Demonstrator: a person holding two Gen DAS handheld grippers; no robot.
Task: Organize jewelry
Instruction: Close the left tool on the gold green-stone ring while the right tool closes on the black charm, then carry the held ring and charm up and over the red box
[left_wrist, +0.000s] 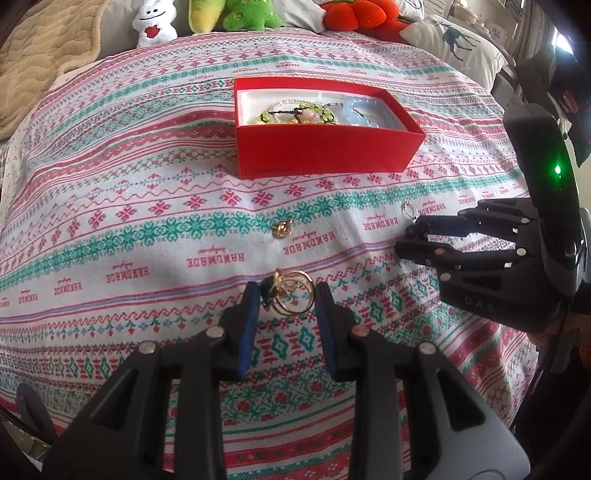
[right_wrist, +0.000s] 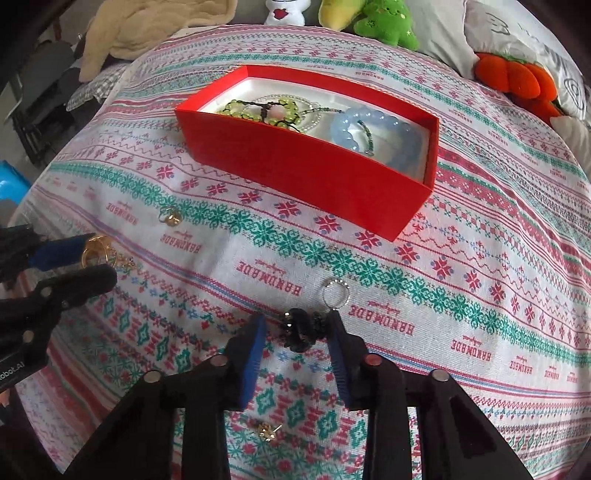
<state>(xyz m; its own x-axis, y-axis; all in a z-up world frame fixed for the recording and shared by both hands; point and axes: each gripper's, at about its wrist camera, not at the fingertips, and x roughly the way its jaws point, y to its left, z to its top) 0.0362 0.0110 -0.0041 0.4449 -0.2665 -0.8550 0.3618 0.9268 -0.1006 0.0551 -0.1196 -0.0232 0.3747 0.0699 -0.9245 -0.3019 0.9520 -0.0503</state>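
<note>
Two grippers are working low over the patterned cloth (left_wrist: 110, 192). The left gripper (left_wrist: 284, 295) is clamping a cluster of gold rings (left_wrist: 290, 295), one with a green stone, between its blue pads. The right gripper (right_wrist: 299, 326) is closing around a black beaded piece (right_wrist: 303, 328); its right pad seems to be touching the beads while the left pad is standing slightly clear, so whether the grip is firm cannot be told.

A silver ring (right_wrist: 335, 293) is lying just ahead of the right fingertips, a gold trinket (right_wrist: 170, 215) ahead of the left ones, and a small gold earring (right_wrist: 267, 432) beneath the right gripper.

These pieces are probably light, hard and slippery; pinching across the beads' widest part looks safest.

The red box (right_wrist: 295, 173), already holding bracelets, is sitting well ahead of both grippers with bare cloth between, though its upright walls are demanding a lift over the rim.
</note>
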